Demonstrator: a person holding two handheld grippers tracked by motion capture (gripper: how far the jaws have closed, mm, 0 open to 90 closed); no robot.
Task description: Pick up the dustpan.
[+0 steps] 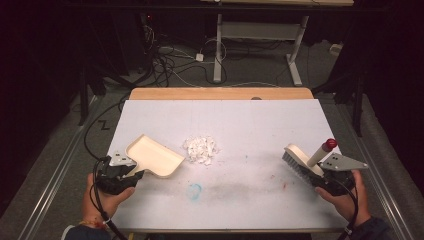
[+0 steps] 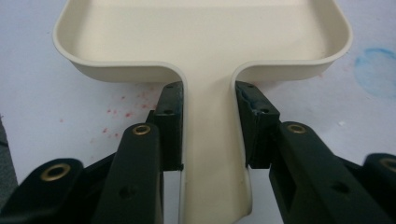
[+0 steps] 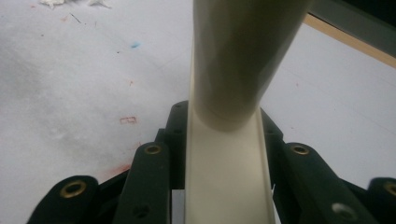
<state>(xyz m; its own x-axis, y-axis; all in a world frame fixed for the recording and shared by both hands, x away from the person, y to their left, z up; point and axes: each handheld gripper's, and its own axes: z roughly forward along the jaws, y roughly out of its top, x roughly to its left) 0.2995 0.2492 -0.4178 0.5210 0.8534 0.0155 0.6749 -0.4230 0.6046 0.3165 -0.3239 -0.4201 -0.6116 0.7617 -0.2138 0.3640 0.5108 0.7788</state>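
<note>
The high view is showing the whole layout: a white-covered table [image 1: 260, 120] with a pile of torn white paper scraps [image 1: 200, 149] sitting just left of centre frame; the left gripper [image 1: 131, 176] at lower left is holding a cream plastic dustpan [image 1: 154, 155], its open mouth pointing toward the scraps and stopping just short of them; the right gripper [image 1: 320, 176] at lower right is holding a hand brush [image 1: 302, 162] with a pale back, dark bristles and a slanting handle ending in a red cap [image 1: 330, 144], well apart from the pile. The left gripper view is supplying what the high view cannot: the left gripper [image 2: 210, 126] is clamping its black jaws flat against both sides of the dustpan [image 2: 205, 32] handle, a smooth, glossy strip widening into a rounded, shallow tray; red speckles and a blue smudge [image 2: 378, 70] are marking the matte table surface [image 2: 46, 102] beneath. The right gripper view is showing the right gripper [image 3: 226, 135] pressing its jaws on the flat cream back of the brush [image 3: 229, 177], with the round, smooth handle rising out of the top of the frame; the bristles are hidden here; the scraps [image 3: 74, 3] are lying at the upper left edge.
</note>
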